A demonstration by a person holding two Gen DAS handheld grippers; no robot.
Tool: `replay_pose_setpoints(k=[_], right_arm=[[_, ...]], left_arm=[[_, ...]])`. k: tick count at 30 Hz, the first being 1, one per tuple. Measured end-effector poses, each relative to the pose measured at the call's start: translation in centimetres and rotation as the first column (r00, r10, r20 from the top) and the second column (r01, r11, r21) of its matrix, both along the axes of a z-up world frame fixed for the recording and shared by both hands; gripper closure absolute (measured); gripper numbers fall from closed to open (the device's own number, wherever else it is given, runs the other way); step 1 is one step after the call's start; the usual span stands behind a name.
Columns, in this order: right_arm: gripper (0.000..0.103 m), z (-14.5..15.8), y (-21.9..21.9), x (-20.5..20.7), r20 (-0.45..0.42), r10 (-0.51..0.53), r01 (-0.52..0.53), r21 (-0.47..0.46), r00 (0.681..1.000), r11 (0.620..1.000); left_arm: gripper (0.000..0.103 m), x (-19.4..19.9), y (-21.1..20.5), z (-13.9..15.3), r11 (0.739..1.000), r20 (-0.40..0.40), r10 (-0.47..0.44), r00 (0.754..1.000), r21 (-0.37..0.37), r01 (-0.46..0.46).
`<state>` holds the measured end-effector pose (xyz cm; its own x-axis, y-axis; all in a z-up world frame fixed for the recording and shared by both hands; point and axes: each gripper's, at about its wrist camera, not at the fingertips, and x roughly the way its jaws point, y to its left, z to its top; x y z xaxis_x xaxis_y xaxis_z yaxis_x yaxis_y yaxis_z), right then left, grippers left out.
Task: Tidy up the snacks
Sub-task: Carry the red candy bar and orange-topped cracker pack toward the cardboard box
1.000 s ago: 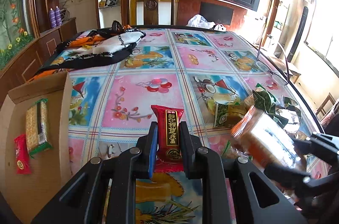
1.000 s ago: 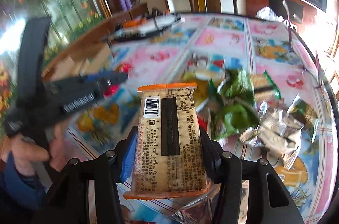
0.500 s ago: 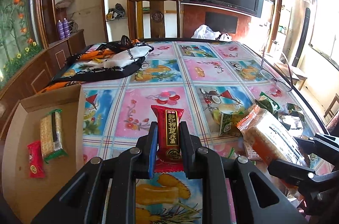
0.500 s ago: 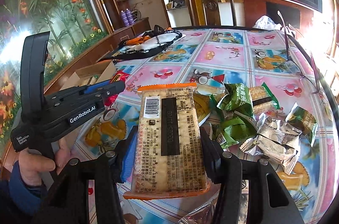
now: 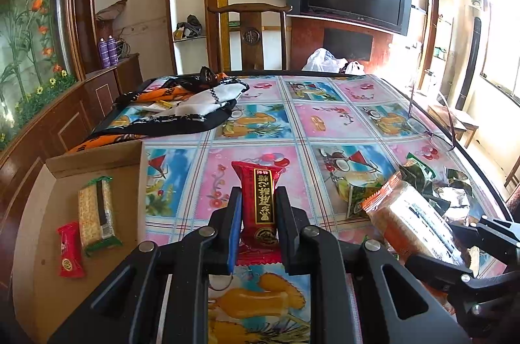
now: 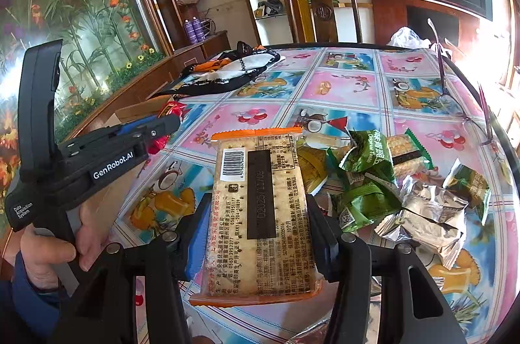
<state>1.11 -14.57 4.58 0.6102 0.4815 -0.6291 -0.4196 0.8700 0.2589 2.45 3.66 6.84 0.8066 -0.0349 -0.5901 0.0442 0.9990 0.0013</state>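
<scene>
Both grippers have lifted: our left gripper point(image 5: 258, 214) pinches the red snack point(image 5: 261, 201), our right gripper point(image 6: 256, 227) clamps the cracker pack point(image 6: 260, 214) (over the table's near edge). Risk: colliding near the cardboard box point(image 5: 97, 279).

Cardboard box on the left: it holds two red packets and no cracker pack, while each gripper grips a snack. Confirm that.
Not quite. The left wrist view shows the cardboard box holding one red packet and one green-edged cracker pack. The rest stands.
</scene>
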Motion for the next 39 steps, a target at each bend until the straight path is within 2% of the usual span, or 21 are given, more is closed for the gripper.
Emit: replay_pose_setpoints(k=[7, 13, 25, 29, 32, 35, 39], right_arm=[[0.045, 0.1, 0.9, 0.3, -0.012, -0.01, 0.01, 0.027, 1.0, 1.0], [0.045, 0.3, 3.4, 0.1, -0.017, 0.026, -0.026, 0.047, 1.0, 0.999], [0.045, 0.6, 9.9, -0.6, -0.039, 0.134, -0.13, 0.09, 0.99, 0.987], [0.045, 0.8, 12.4, -1.2, -0.035, 0.181, -0.178, 0.091, 0.983, 0.98], [0.045, 1.0, 14.0, -1.3, -0.038, 0.212, -0.207, 0.101, 0.976, 0.973], [0.045, 1.1, 15.6, -1.4, -0.048, 0.238, -0.231, 0.124, 0.97, 0.965], [0.045, 1.1, 17.8, -1.1, -0.074, 0.276, -0.261, 0.161, 0.958, 0.952]], left_arm=[[0.084, 0.0, 0.9, 0.6, 1.0, 0.004, 0.016, 1.0, -0.014, -0.016], [0.084, 0.2, 3.0, 1.1, 0.997, 0.003, 0.068, 0.998, -0.038, -0.068], [0.084, 0.4, 10.0, 2.4, 0.971, -0.041, 0.208, 0.977, -0.109, -0.211], [0.084, 0.1, 13.0, 2.8, 0.952, -0.044, 0.276, 0.96, -0.122, -0.279], [0.084, -0.4, 15.8, 3.1, 0.928, -0.043, 0.349, 0.936, -0.122, -0.352], [0.084, -0.5, 19.1, 2.6, 0.889, -0.068, 0.443, 0.894, -0.097, -0.448], [0.084, -0.2, 22.0, 1.1, 0.848, -0.134, 0.51, 0.85, -0.088, -0.523]])
